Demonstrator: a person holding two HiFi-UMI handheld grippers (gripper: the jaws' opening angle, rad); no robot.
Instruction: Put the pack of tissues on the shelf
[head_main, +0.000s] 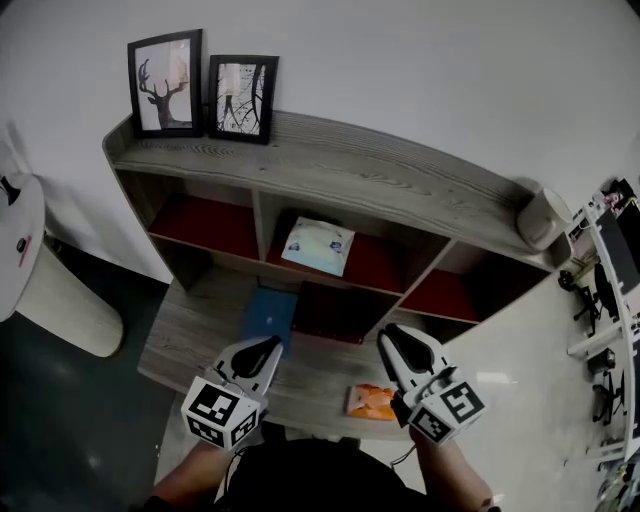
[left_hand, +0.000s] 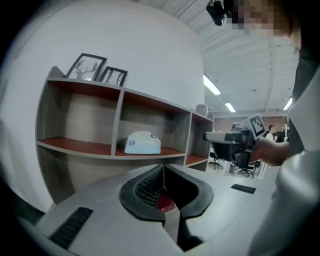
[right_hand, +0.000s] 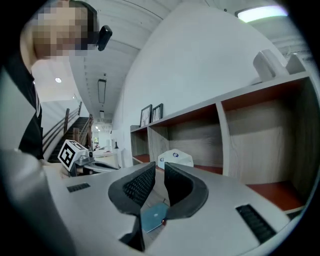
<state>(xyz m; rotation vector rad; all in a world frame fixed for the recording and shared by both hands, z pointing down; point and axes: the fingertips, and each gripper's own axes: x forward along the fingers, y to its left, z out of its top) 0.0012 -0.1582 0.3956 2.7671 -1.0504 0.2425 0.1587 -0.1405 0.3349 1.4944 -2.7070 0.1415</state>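
Fingers of my left gripper (head_main: 266, 347) and right gripper (head_main: 392, 337) are together, empty. The pack of tissues (head_main: 318, 246) sits on the shelf (head_main: 340, 172), so I'd back off level.

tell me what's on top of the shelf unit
A framed deer picture and a smaller framed picture stand at its left end; a pale rounded object lies at the right end. Whatever is behind the frames is covered.

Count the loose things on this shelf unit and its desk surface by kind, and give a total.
Picture frames: 2
Tissue pack: 1
Blue flat item: 1
Orange packet: 1
Pale object on the top's right end: 1
Total: 6
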